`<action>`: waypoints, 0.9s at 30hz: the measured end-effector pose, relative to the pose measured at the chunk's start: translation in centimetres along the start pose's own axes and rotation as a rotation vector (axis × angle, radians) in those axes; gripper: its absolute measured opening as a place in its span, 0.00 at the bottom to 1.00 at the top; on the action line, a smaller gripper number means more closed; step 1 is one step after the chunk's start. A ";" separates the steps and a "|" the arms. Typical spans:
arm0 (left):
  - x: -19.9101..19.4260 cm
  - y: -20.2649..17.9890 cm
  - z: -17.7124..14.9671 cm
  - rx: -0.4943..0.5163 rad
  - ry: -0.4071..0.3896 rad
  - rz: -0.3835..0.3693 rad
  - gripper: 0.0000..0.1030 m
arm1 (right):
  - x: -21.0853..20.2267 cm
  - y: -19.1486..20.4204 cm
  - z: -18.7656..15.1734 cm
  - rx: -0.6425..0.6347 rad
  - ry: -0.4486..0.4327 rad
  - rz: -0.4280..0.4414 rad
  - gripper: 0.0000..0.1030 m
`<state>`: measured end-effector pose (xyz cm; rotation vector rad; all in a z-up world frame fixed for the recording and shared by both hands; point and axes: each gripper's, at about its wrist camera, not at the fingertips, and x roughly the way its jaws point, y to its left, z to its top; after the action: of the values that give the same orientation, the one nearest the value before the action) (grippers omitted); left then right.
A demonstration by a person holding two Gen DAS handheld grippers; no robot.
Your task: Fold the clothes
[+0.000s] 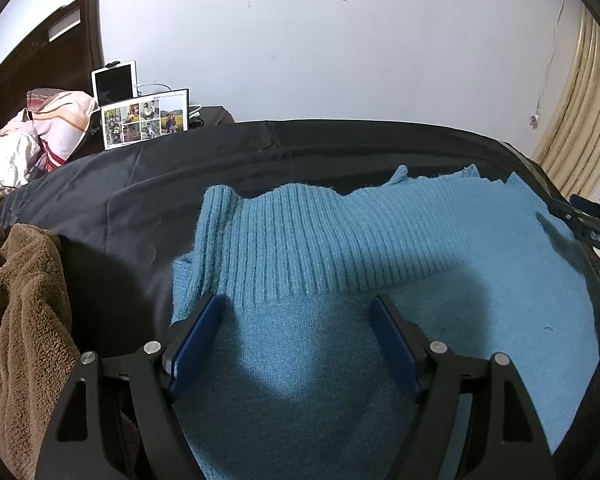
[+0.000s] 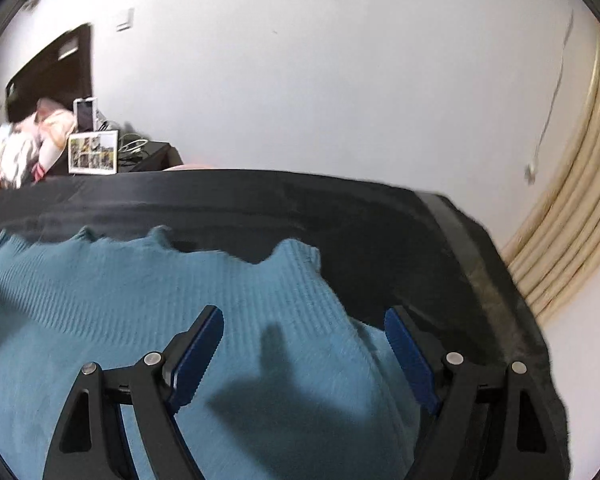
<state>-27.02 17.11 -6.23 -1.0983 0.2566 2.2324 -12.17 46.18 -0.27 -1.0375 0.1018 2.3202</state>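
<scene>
Brown towel bunched at far left, then the left gripper hangs wide and empty over the blue sweater, spread flat on the black sheet for folding. Right gripper, equally wide, holds nothing above the sweater's right edge, likely lining up a grab.

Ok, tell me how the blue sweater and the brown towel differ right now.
The sweater is blue knit with a ribbed band; the towel is brown and fluffy. The sweater lies spread mostly flat across the dark cover, while the towel sits bunched in a heap at the left edge. The sweater lies below the open left gripper; the towel is off to its side. Both are soft fabric on the same cover.
</scene>
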 end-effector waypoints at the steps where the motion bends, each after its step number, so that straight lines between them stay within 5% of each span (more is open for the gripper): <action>1: 0.0 0.0 0.0 0.000 0.000 -0.001 0.78 | -0.5 0.5 -0.2 -0.011 -0.003 0.001 0.82; 9: -0.1 0.2 0.0 -0.003 -0.002 -0.006 0.78 | 0.0 3.5 -1.8 -0.088 0.046 0.005 0.82; 27: 0.1 -0.4 0.0 0.021 0.008 0.021 0.79 | 1.6 1.3 -3.9 0.040 0.102 0.039 0.99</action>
<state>-26.84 17.43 -6.26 -1.0980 0.2959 2.2393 -11.13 44.74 -4.32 -1.1432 0.2098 2.2897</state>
